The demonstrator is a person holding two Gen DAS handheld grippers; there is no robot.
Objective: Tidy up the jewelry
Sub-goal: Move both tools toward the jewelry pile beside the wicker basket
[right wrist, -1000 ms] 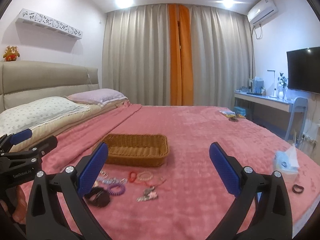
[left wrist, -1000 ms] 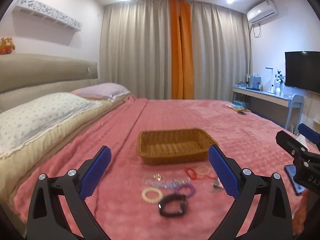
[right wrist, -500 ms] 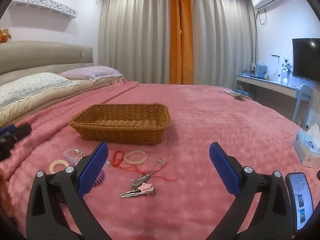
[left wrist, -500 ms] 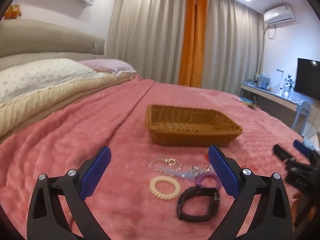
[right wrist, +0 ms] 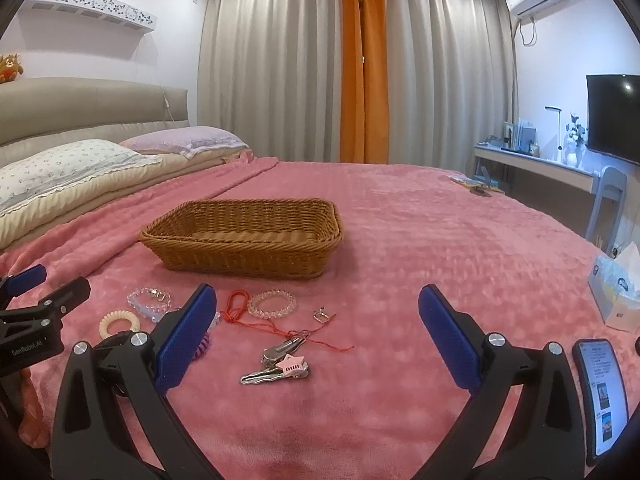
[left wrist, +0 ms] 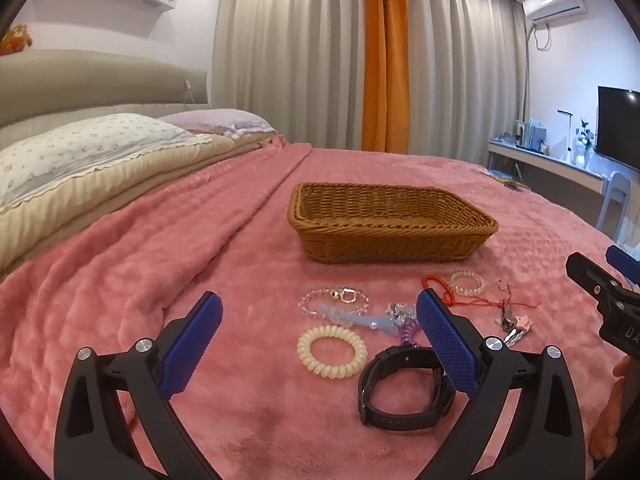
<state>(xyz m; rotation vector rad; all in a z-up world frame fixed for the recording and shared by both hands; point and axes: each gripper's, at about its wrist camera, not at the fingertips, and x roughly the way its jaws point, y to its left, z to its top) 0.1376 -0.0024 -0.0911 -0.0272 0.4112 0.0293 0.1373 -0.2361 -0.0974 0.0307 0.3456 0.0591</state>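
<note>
- Left hand-held gripper (left wrist: 318,342): jaws spread wide, nothing between the pads, low over the pink blanket (left wrist: 160,264) on the bed.
- Right hand-held gripper (right wrist: 318,334): jaws also wide apart, holding nothing; hair clips w/ a pink star (right wrist: 280,364) lie on the blanket betw. its fingers.
- Phone (right wrist: 602,394), screen lit, at the right edge of the right wrist view, just beside the right finger.
- Black watch (left wrist: 404,388) nearest the left gripper, partly hidden behind its right finger.
- Cream coil hair tie (left wrist: 332,350) just left of the watch, flat on the blanket.
- Purple coil tie (left wrist: 409,334) close behind the watch, mostly hidden by the finger.
- Light blue clip (left wrist: 352,318) lies betw. the cream tie and the clear bead bracelet w/ charm (left wrist: 334,300).
- Red cord (right wrist: 256,318) trails from its loop twd the clips; 2nd clear bead bracelet (right wrist: 272,303) just beside the loop.
- Small metal piece (right wrist: 322,315) right of that bracelet; too small to tell what it is.
- Wicker basket (left wrist: 390,248) behind the jewelry, mid-bed, apart from all pieces; nothing seen inside it.
- Tissue box (right wrist: 616,296) near the right edge of the bed.
- Pillows (left wrist: 80,152) at far left by the headboard.
- Far: curtains (left wrist: 384,56), desk (right wrist: 532,168), TV (right wrist: 614,116) on the right wall.
</note>
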